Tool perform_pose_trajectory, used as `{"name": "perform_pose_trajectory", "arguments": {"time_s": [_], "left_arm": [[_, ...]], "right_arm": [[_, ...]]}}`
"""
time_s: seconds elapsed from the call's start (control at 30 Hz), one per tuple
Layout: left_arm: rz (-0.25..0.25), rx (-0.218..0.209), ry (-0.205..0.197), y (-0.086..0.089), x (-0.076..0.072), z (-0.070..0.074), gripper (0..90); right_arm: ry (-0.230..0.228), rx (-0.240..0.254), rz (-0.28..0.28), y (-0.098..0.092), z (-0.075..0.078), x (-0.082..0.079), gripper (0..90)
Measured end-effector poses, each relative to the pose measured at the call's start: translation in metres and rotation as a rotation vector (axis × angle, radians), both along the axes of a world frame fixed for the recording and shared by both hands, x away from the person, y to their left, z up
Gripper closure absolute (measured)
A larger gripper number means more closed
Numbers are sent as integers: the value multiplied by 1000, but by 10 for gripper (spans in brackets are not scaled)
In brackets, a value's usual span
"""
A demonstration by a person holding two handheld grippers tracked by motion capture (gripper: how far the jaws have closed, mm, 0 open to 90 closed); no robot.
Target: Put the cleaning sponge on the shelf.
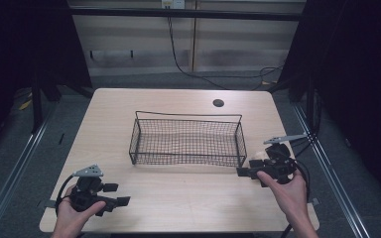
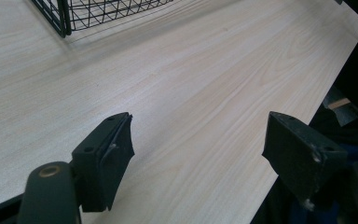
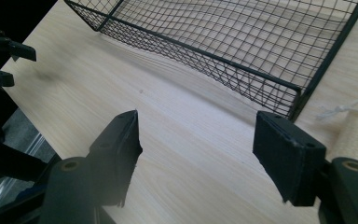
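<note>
Beside the wire basket, the right gripper and left gripper hold their fingers apart, empty.

Both forearms are showing bare, with no sleeve reaching the wrists. The left gripper is showing a matte black body, a grey three-cornered plate on top and a black cable looping behind the fingers, whose flat black pads are wearing scuffed edges, with a brass-coloured pivot screw just below. The right gripper is looking alike: black, grey-plated, black-cabled, brass screws under its fingers.
</note>
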State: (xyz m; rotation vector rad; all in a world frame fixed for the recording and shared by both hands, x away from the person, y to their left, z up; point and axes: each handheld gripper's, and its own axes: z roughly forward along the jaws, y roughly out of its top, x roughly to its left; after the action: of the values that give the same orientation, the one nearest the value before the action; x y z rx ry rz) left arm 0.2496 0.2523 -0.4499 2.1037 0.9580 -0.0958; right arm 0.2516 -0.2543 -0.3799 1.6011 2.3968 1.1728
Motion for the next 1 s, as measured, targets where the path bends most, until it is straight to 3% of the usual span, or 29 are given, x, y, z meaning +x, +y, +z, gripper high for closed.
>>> {"name": "perform_pose_trajectory", "arguments": {"time_s": [0.37, 0.73, 1.0], "left_arm": [[6, 0, 0, 0, 0, 0, 236], [6, 0, 0, 0, 0, 0, 236], [0, 1, 7, 0, 0, 0, 235]], "right_arm": [[103, -28, -14, -16, -1, 18, 318], [146, -66, -19, -20, -6, 29, 321], [171, -112, -53, -27, -5, 38, 319]]}}
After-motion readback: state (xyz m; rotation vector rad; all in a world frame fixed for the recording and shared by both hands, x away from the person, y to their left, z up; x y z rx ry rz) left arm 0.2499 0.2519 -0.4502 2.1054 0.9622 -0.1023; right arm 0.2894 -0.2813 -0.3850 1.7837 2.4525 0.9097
